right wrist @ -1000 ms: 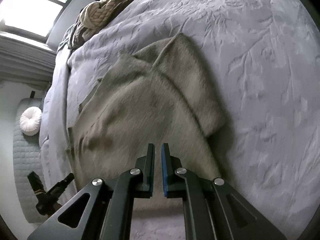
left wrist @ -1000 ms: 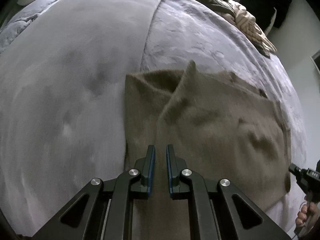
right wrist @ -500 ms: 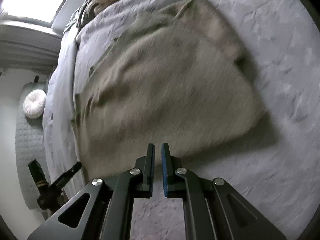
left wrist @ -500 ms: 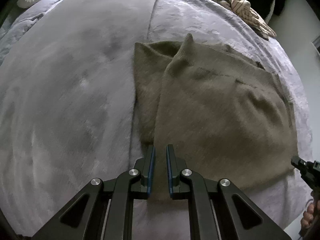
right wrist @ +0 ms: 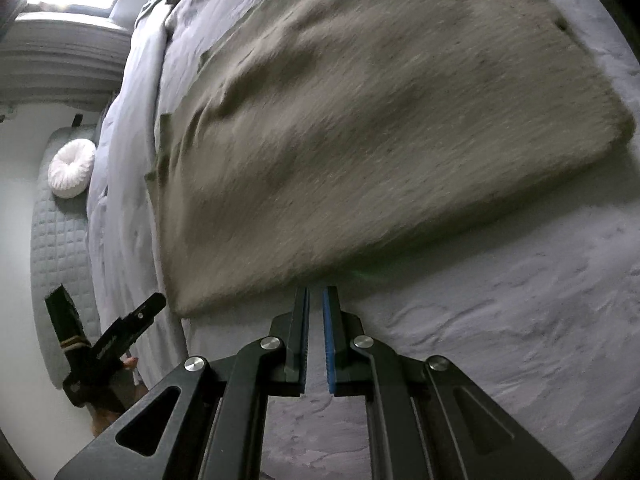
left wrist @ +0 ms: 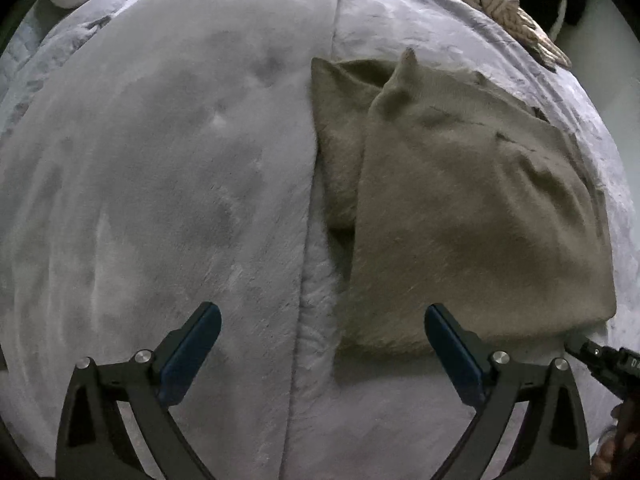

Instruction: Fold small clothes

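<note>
Jaws of left gripper [left wrist: 322,318] opening wide, nothing between them, poised over grey bedspread [left wrist: 160,200]. Folded brown garment [left wrist: 460,216] flat on bedspread, its near edge just beyond the right-hand finger [left wrist: 448,332]. Right gripper tip [left wrist: 600,360] near garment's lower right corner.

From right wrist: right gripper [right wrist: 316,296] pressed together, empty, tips at near edge of garment [right wrist: 360,120]. Left gripper [right wrist: 120,332] beyond garment's left corner. White round cushion [right wrist: 72,168] well apart from garment, off the bedspread [right wrist: 500,320].
</note>
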